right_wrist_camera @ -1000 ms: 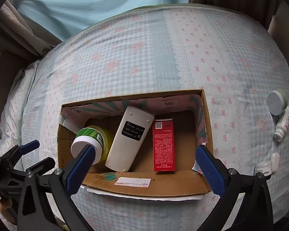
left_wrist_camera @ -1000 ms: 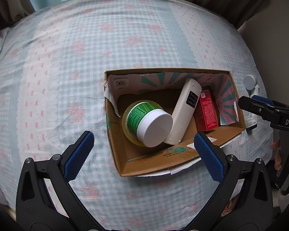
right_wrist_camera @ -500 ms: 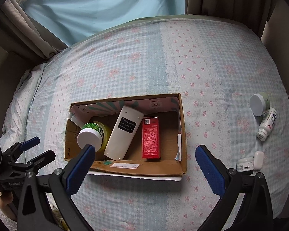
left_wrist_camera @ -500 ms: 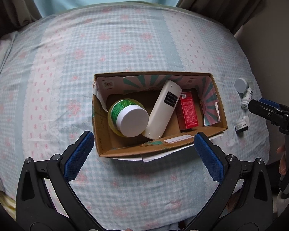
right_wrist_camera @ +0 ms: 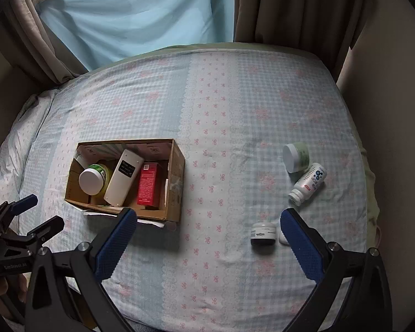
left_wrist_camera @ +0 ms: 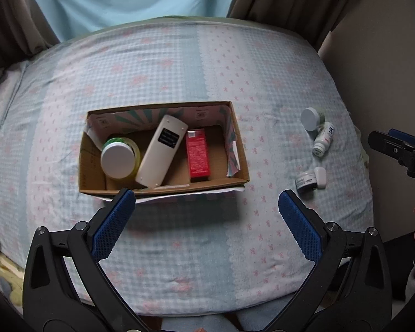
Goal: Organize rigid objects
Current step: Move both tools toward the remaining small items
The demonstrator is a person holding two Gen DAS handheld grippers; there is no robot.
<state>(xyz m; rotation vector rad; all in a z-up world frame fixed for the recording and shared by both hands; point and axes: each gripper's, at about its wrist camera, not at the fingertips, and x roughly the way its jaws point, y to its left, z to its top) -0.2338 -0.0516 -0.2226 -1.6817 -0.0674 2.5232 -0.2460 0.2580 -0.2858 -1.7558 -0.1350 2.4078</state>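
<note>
The left gripper hangs above the near edge of the bed, jaws wide and holding nothing. Toward the bed's left side sits an open cardboard box, its near wall just beyond the left gripper's fingertips. Inside the box, from left to right, lie a green jar with a white lid turned upward, a white remote propped at a slant with its far end against the back wall, and a red carton lying flat beside the remote. The right part of the box floor is bare.

Well apart from the box, near the bed's right edge, four small things lie on the sheet. A pale green jar lies on its side, touching a white bottle that also lies on its side. Nearer the front edge stands a small dark-based jar, with a small white case just beside it.

The right gripper hangs over the front of the bed between the box and these things, jaws wide and empty; its right finger covers part of the case.
</note>
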